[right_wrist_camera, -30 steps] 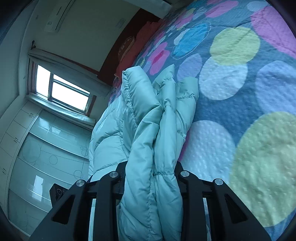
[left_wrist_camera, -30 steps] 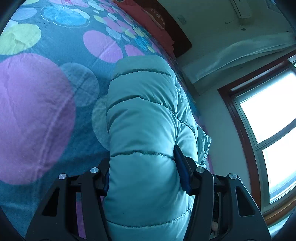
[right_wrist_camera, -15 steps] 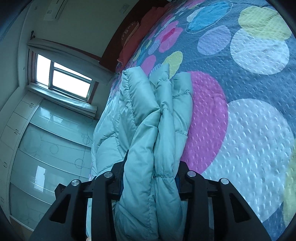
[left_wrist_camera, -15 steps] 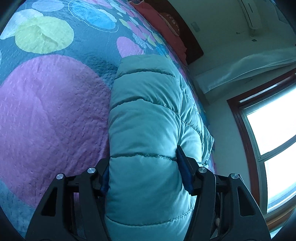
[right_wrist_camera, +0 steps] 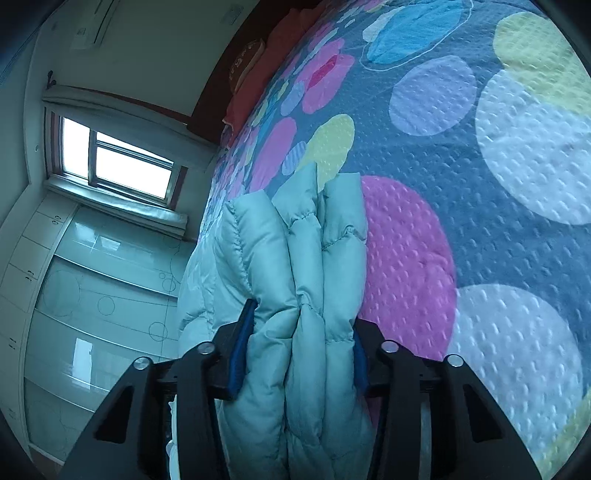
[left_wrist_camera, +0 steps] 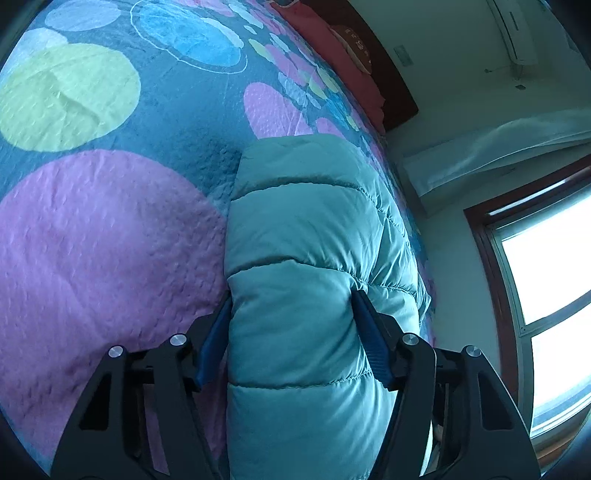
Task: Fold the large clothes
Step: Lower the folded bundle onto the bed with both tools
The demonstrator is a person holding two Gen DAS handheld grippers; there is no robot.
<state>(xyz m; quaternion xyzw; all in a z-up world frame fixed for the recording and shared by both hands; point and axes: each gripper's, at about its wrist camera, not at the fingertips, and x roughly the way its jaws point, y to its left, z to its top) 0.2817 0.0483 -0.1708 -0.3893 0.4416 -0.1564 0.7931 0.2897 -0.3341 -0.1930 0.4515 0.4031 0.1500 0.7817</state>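
A puffy teal quilted jacket (left_wrist_camera: pixel 306 221) lies over a bedspread (left_wrist_camera: pixel 110 240) printed with coloured circles. My left gripper (left_wrist_camera: pixel 291 299) grips a thick padded fold of it. Both blue pads (left_wrist_camera: pixel 218 328) touch the fabric and dent it while the jaws are opening. In the right wrist view, the jacket (right_wrist_camera: pixel 295 236) is bunched into several upright folds above the bedspread (right_wrist_camera: pixel 480 184). My right gripper (right_wrist_camera: pixel 303 314) is shut on that bunch, its pads (right_wrist_camera: pixel 240 339) pressed into the sides.
Red pillows (left_wrist_camera: pixel 332 40) and a dark headboard sit at the far end of the bed. A bright window (left_wrist_camera: pixel 546 258) and a wall air conditioner (left_wrist_camera: pixel 513 29) are on the right. A glossy wardrobe (right_wrist_camera: pixel 92 295) stands beside the bed under the window (right_wrist_camera: pixel 110 158).
Both grippers have carried the jacket forward and a little lower over the bedspread, whose circles have slid past. The jaws of both grippers stand wider on the padding than before.
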